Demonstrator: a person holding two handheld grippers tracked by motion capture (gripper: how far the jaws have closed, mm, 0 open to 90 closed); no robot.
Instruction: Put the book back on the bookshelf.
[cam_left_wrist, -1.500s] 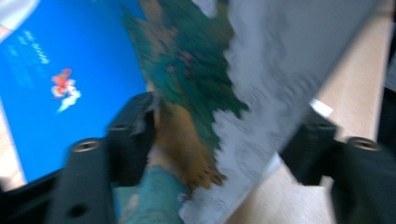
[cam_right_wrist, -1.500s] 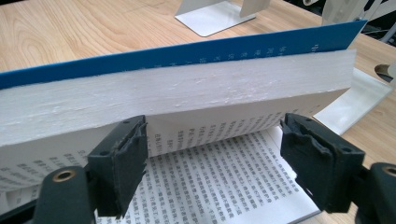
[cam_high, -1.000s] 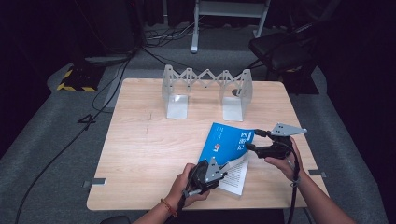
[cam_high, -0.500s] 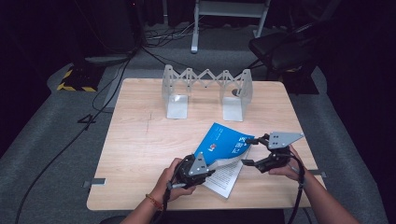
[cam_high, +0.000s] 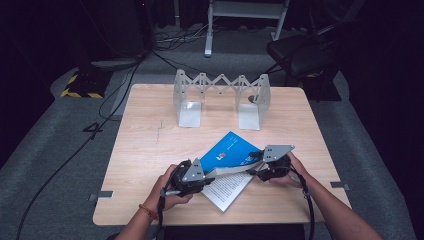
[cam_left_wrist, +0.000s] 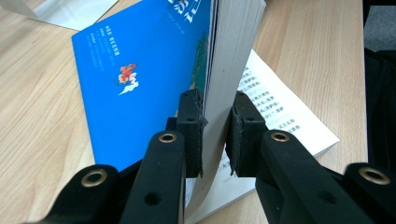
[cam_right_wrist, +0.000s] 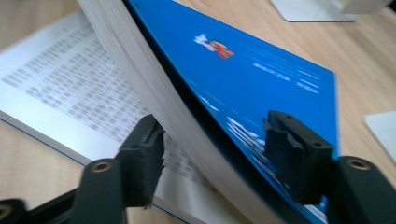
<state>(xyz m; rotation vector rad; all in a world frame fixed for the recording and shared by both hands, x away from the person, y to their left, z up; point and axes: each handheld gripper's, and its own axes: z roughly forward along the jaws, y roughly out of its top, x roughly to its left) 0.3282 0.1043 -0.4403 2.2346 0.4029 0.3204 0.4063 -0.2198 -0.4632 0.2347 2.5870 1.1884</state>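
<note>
**Book half open, cover block lifted**

Book (cam_high: 231, 165) with the blue cover lies at the lower middle of the high view, near the front edge of the wooden table (cam_high: 150, 150). Its front block of pages stands raised, printed pages flat beneath. My left gripper (cam_left_wrist: 215, 135) has closed its jaws on that raised block near its edge. My right gripper (cam_right_wrist: 212, 154) sits with jaws wide apart around the same block, gripping nothing that I can see. I judge the opening partly done; the block is not yet laid flat. Beyond, at upper middle, stands the expanding metal bookend rack (cam_high: 222, 97).
</note>
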